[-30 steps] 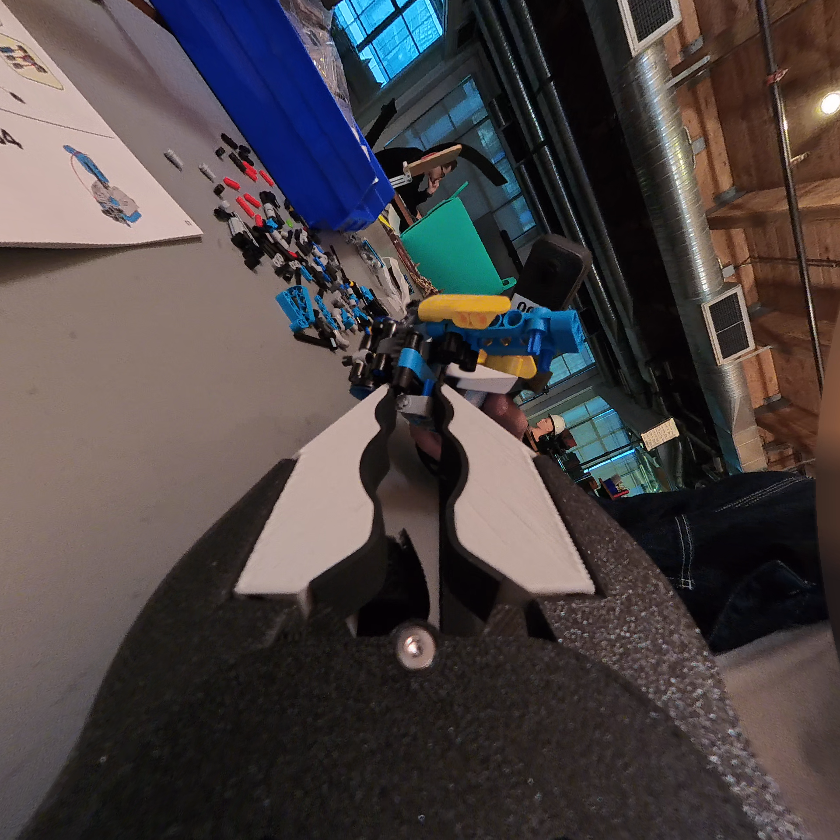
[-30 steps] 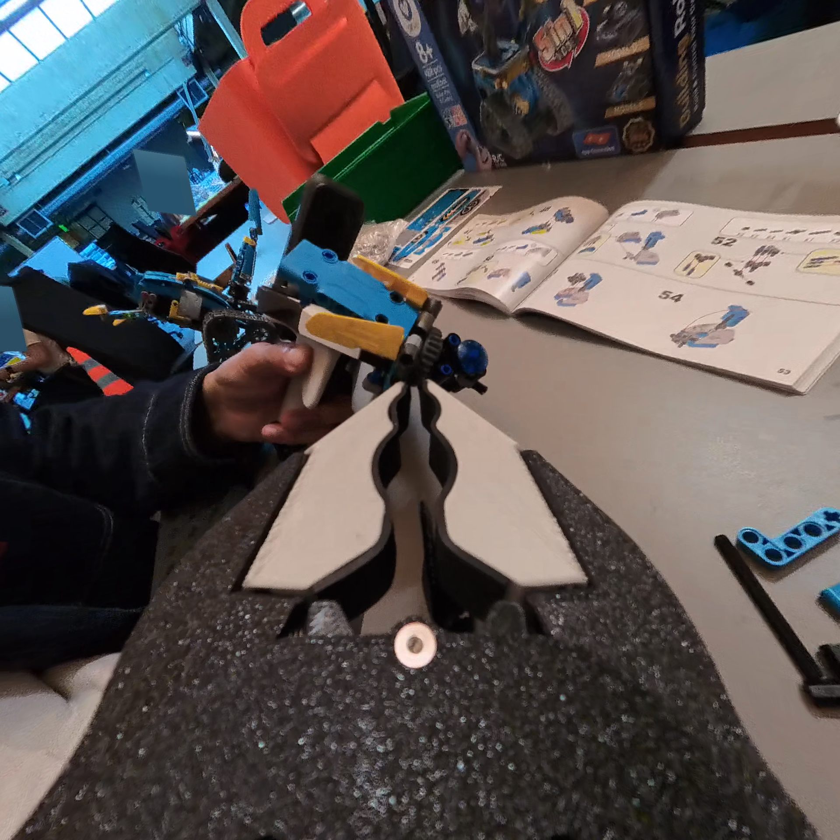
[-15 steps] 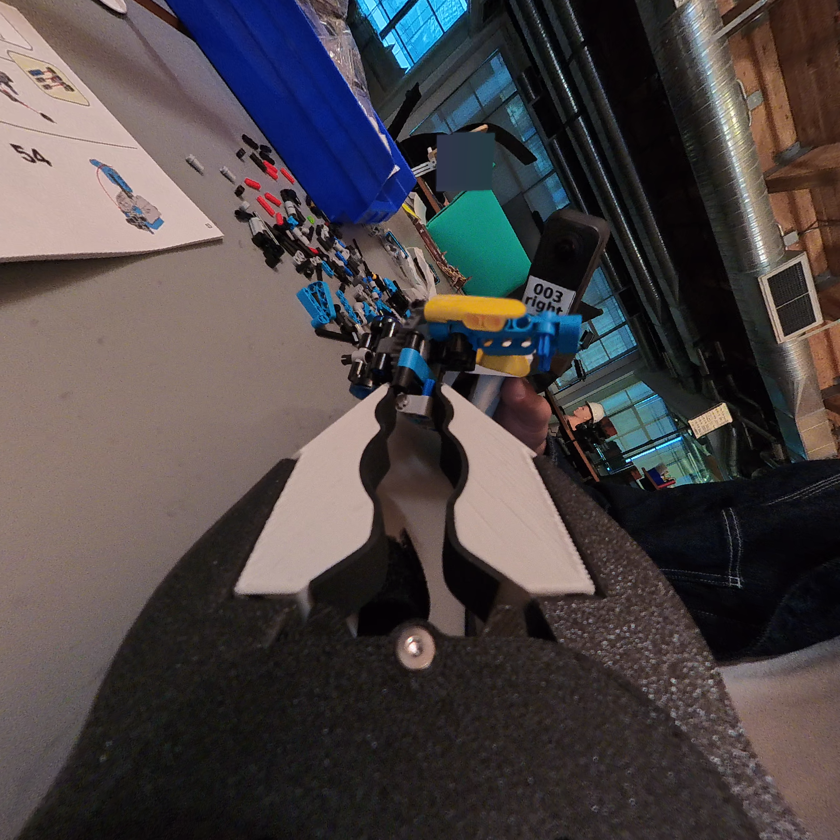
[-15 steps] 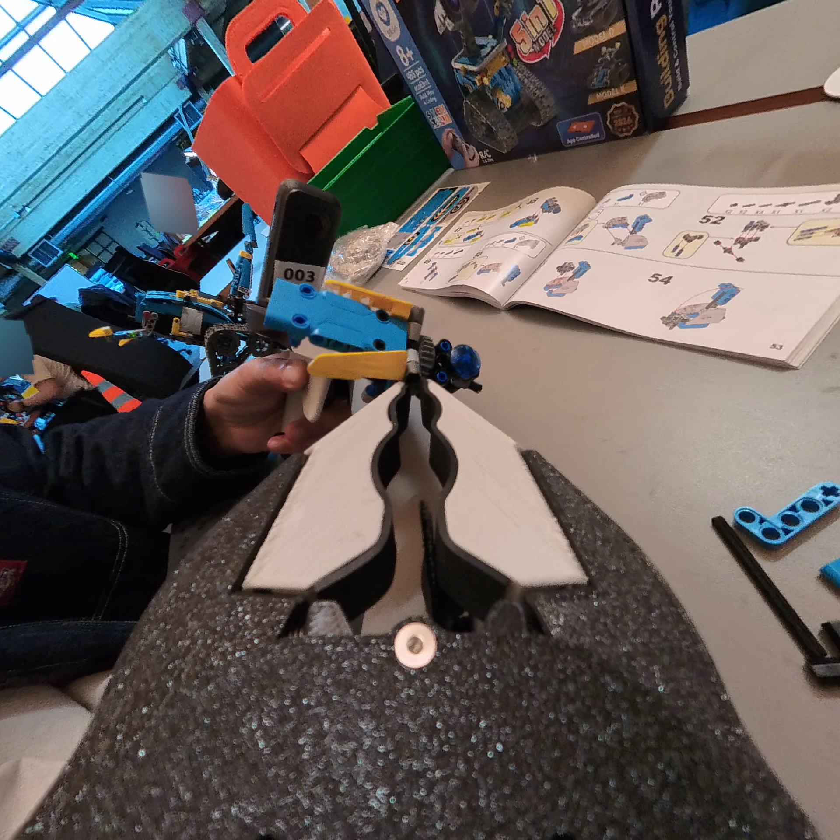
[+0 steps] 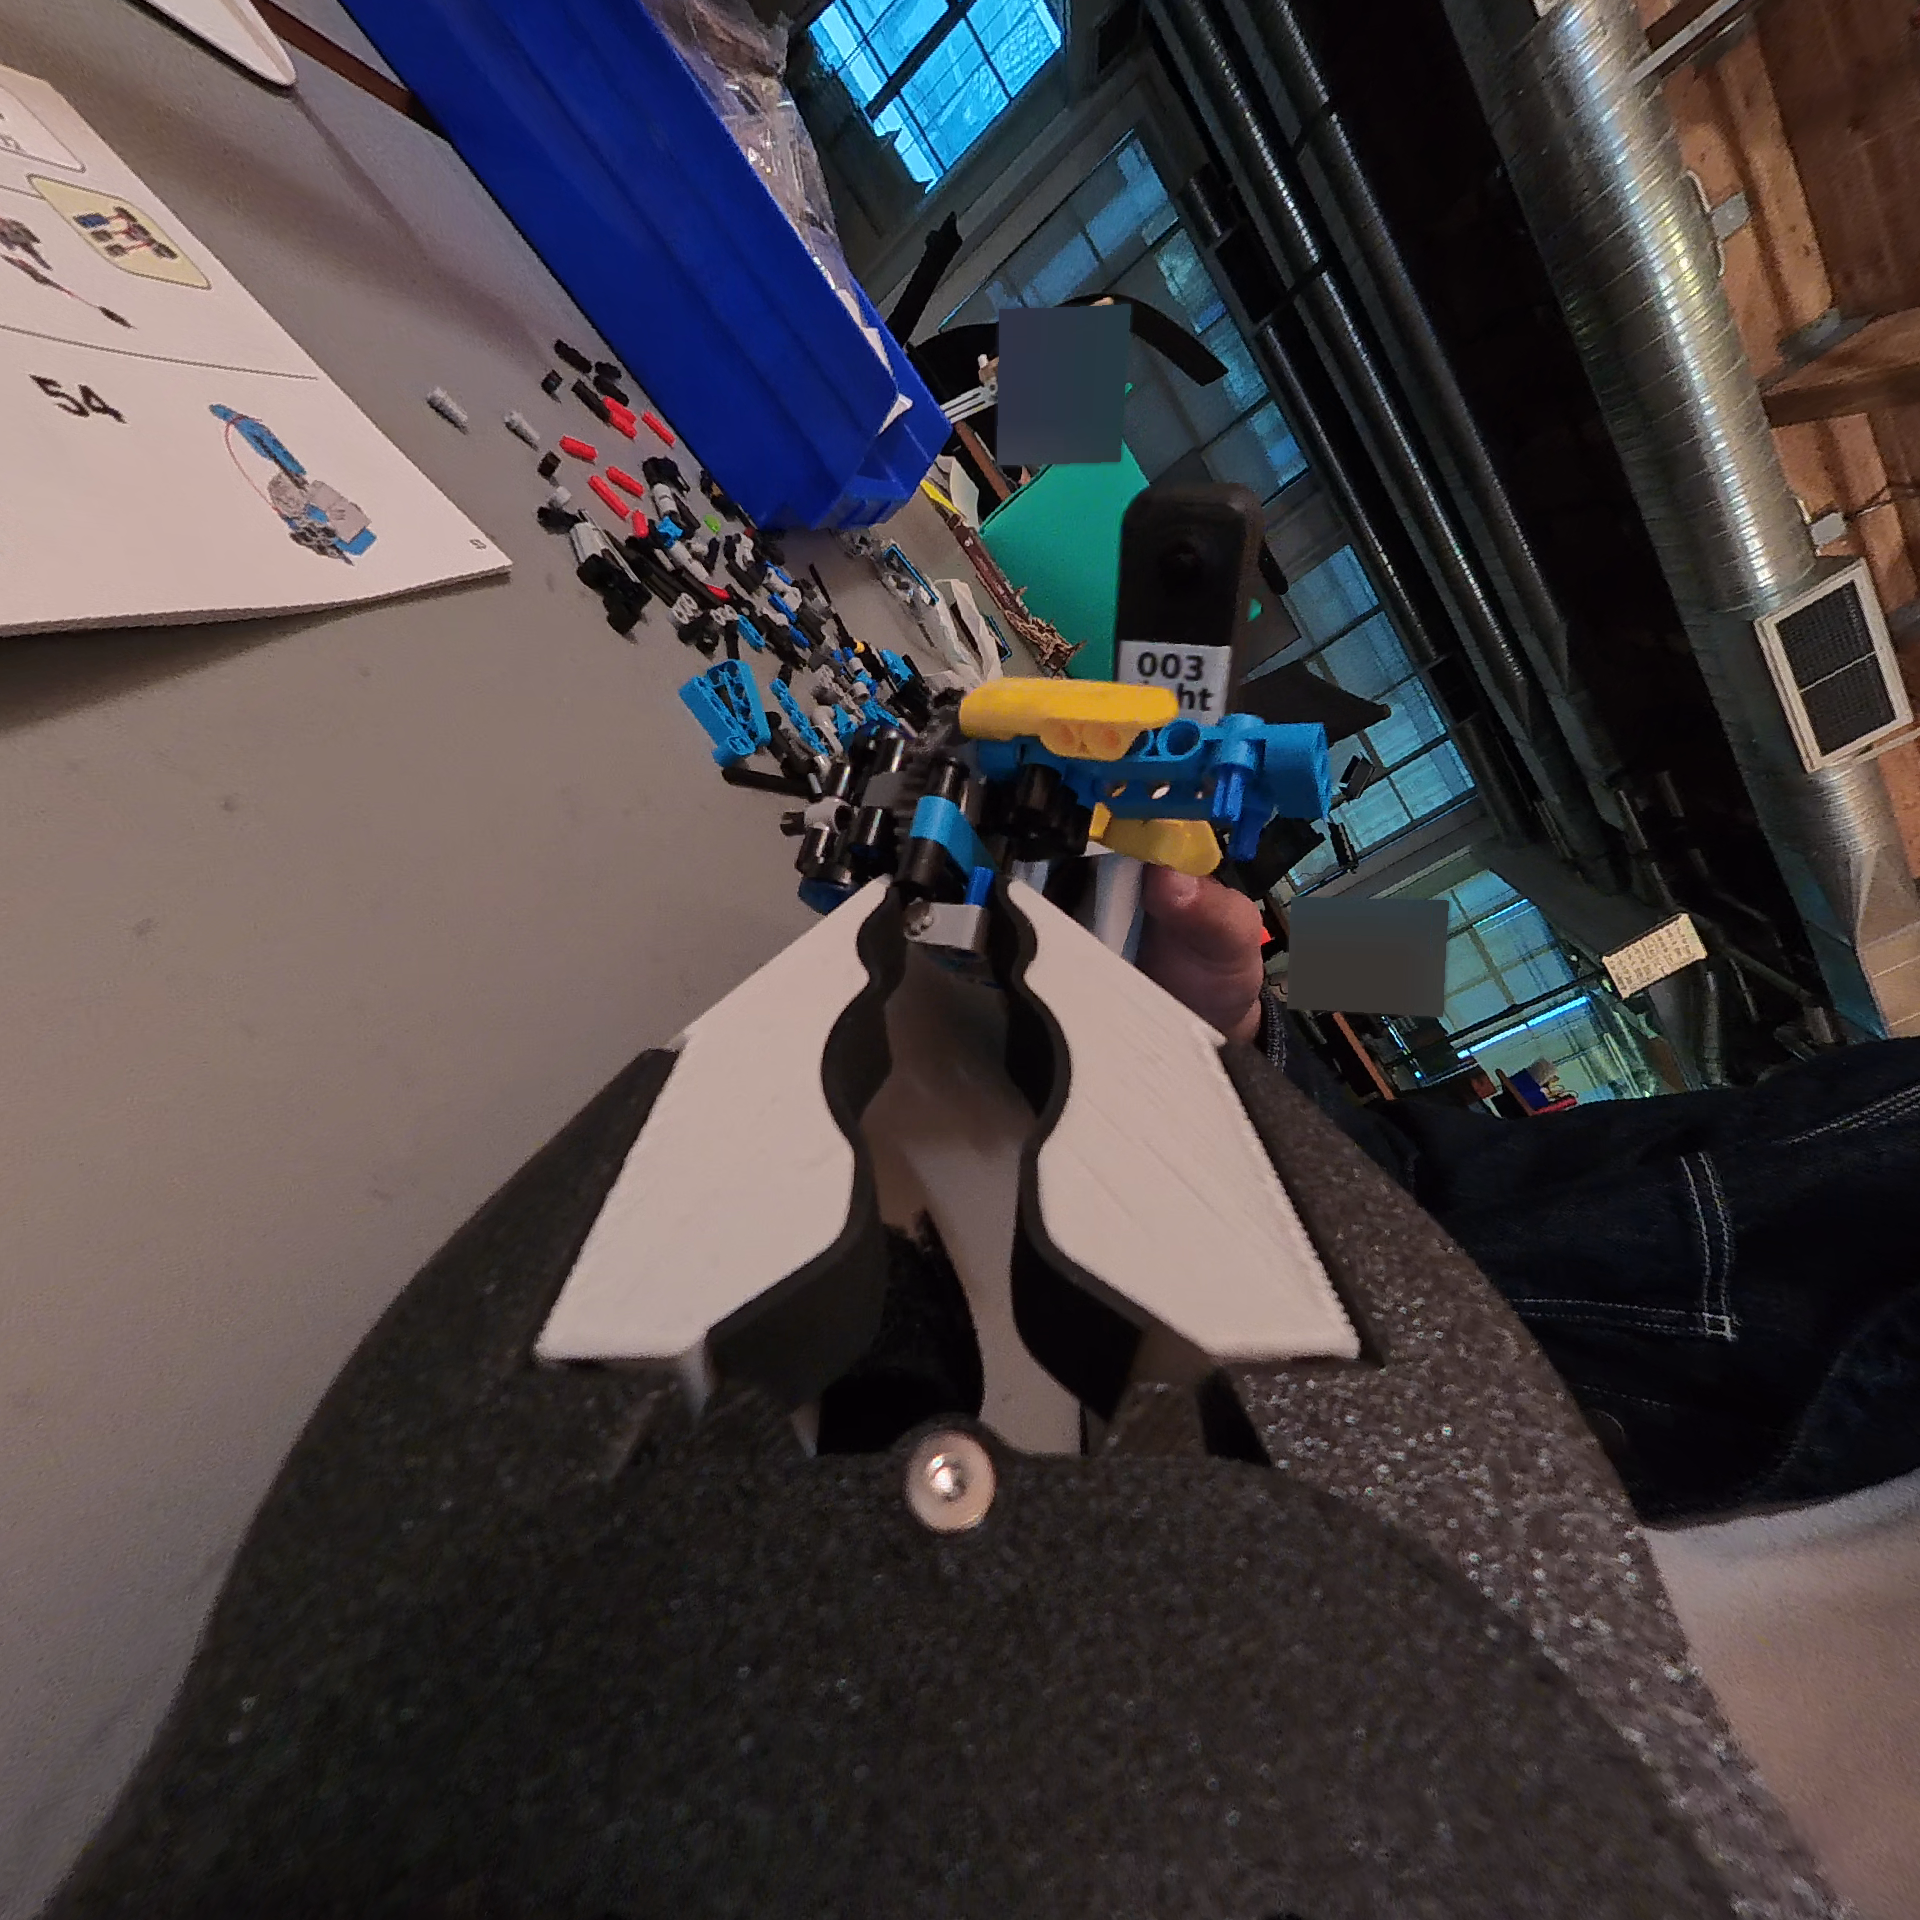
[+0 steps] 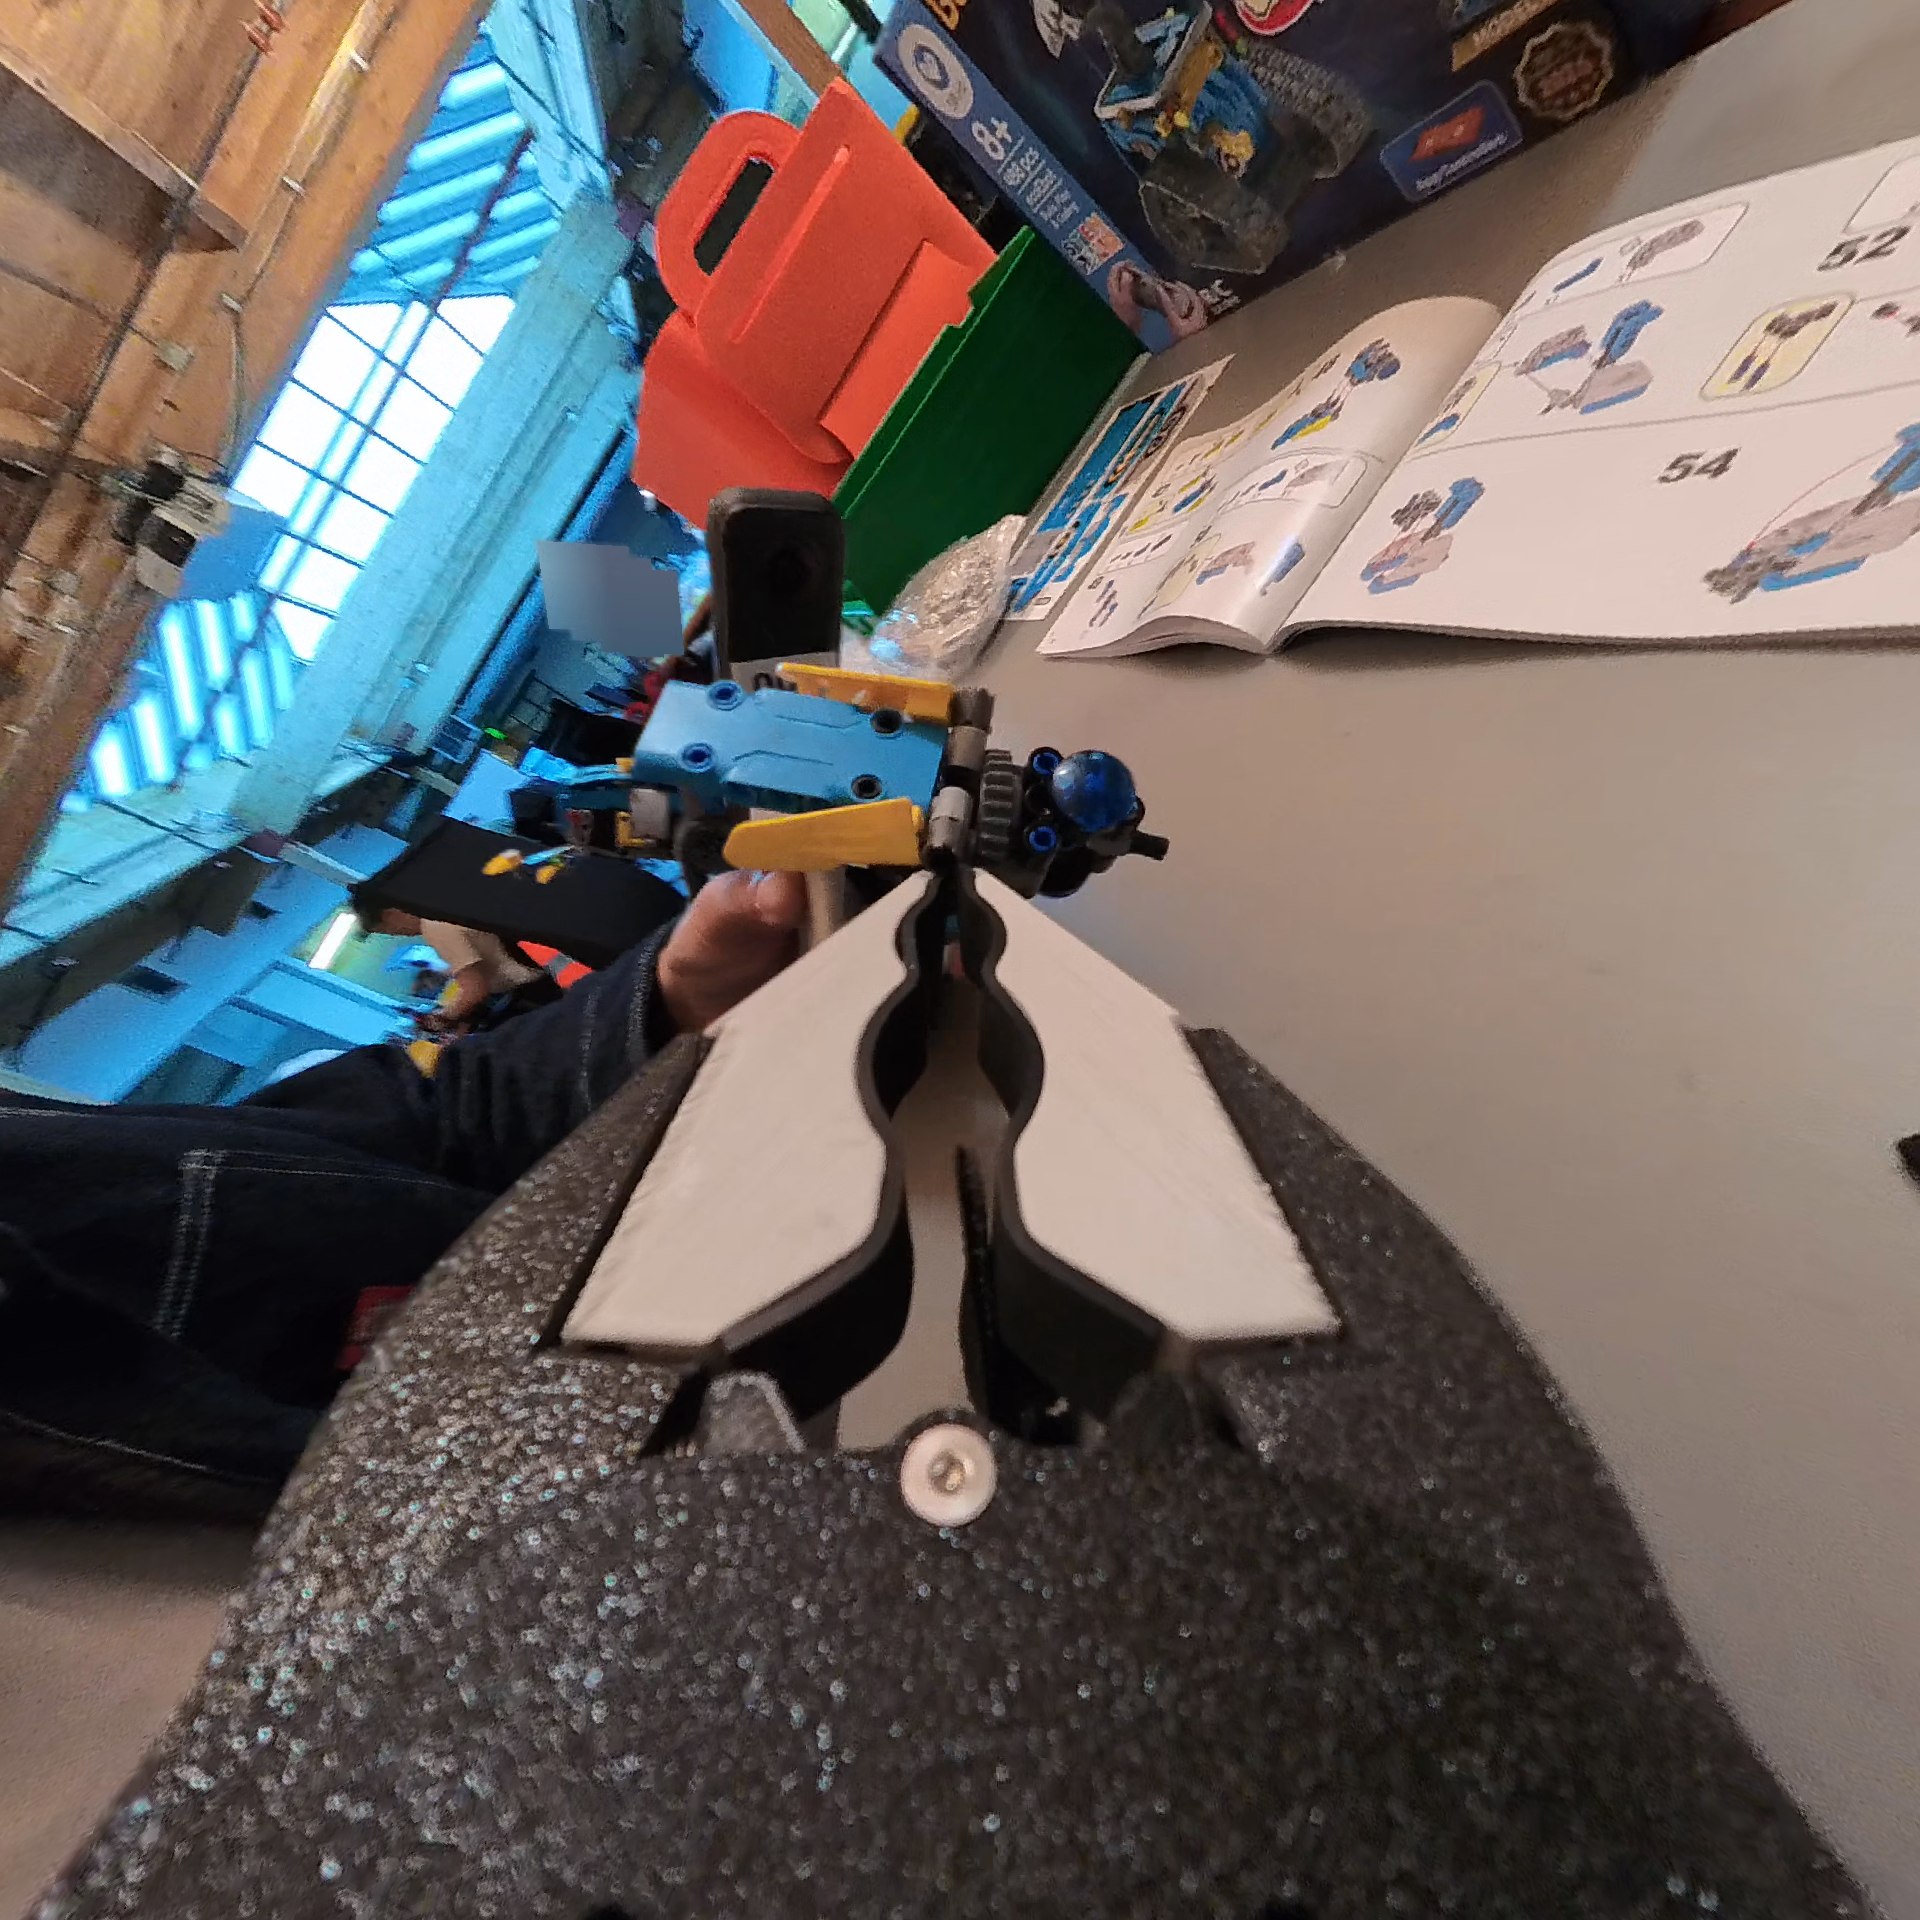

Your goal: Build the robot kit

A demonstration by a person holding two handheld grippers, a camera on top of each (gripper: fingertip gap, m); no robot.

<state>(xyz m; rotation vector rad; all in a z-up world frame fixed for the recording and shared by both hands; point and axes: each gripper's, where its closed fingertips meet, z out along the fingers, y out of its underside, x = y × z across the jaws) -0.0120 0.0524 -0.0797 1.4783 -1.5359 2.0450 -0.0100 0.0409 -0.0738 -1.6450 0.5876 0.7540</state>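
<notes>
A small brick model, blue and yellow with black gears [image 5: 1101,769], is held in the air over the grey table between both grippers. My left gripper [image 5: 945,920] is shut on the model's grey and blue end. My right gripper [image 6: 951,894] is shut on the model [image 6: 800,758] near its black gear and dark blue ball [image 6: 1086,795]. Each view shows the other gripper's black camera [image 5: 1184,582] [image 6: 774,582] behind the model and a hand [image 5: 1210,961] [image 6: 727,945] below it.
An open instruction booklet [image 5: 177,488] [image 6: 1558,468] lies on the table [image 5: 312,883]. Several loose small parts [image 5: 707,592] are scattered before a blue bin [image 5: 675,239]. An orange bag [image 6: 810,301], a green bin [image 6: 987,416] and the set's box [image 6: 1247,125] stand behind. A person's denim-clad leg [image 5: 1662,1247] is at the table's edge.
Both grippers have rolled and shifted together with the model still gripped; the views tilt more and the model now sits level across them.
</notes>
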